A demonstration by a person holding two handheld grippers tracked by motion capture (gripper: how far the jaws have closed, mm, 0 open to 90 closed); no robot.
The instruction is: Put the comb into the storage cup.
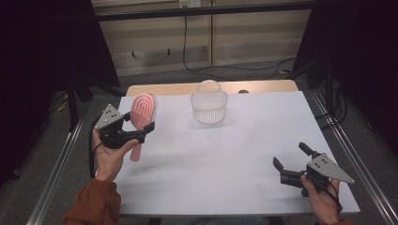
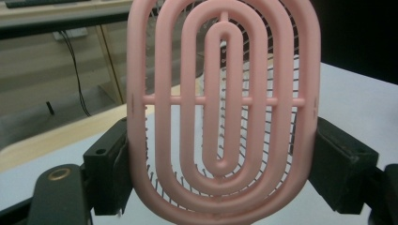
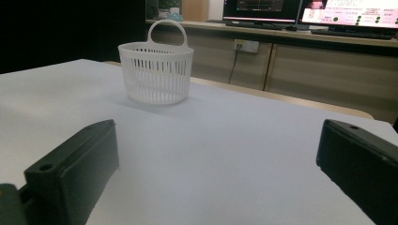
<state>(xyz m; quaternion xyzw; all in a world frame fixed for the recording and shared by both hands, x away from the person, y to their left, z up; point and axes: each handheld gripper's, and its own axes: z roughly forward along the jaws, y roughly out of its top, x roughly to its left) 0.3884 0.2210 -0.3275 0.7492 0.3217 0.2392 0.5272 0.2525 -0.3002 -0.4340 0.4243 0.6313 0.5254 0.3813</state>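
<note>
Pink hairbrush [image 1: 142,112] held up off the white table [image 1: 225,154] at its left side, left gripper [image 1: 140,132] clamped on it, handle hanging down by the hand. White slotted basket [image 1: 209,105] sits upright near the far edge. Right gripper [image 1: 291,161] low at the near right, jaws spread, nothing in them. Left gripper view: both jaws press the brush head's outer rim, bristles facing away. Right gripper view: jaws wide apart, basket [image 3: 156,70] well ahead on the table.
</note>
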